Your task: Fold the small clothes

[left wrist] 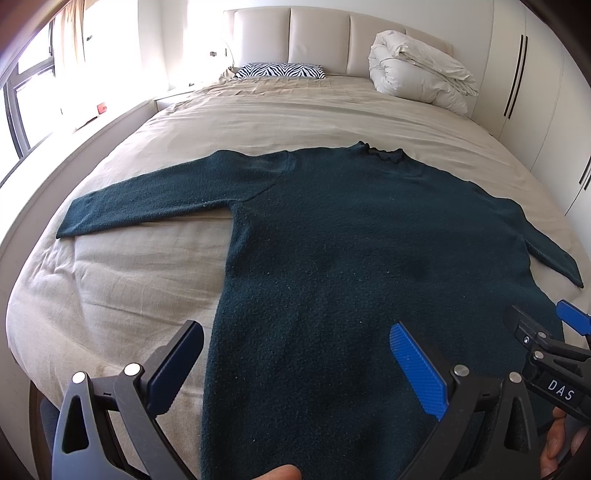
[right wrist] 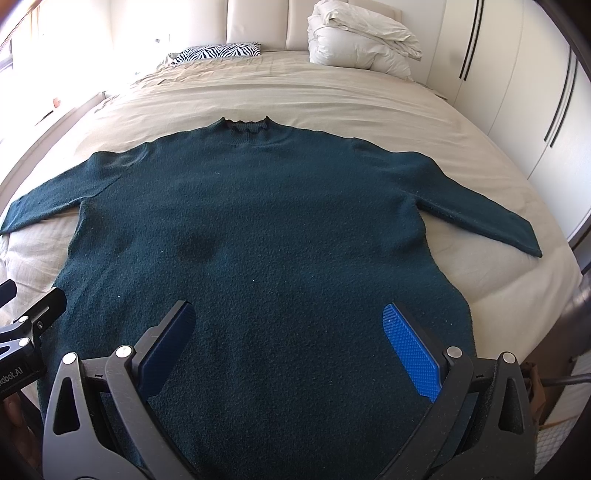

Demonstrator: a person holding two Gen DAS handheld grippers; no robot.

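Sweater point(left wrist: 332, 240), dark teal knit, lies flat and face up on the beige bed cover point(left wrist: 258, 110), both sleeves spread outward, collar toward the headboard point(left wrist: 317, 33), hem toward the camera. Left wrist view: left gripper point(left wrist: 295, 363) hovers above the hem's left part, jaws spread wide, nothing between them; one finger over bare cover, the other over knit. Right gripper point(left wrist: 546, 325) shows at the right edge, only partly in frame. Zebra-print pillow point(left wrist: 280, 71) and a folded white duvet point(left wrist: 417, 70) sit at the head of the bed, well apart from the sweater. A fingertip shows at the bottom edge. Right wrist view: right gripper point(right wrist: 288, 334) hovers over the hem's middle, jaws wide apart, empty, both fingers over knit. Left gripper point(right wrist: 33, 314) enters at the left edge. White wardrobe doors point(right wrist: 517, 74) stand beside the bed on the right.
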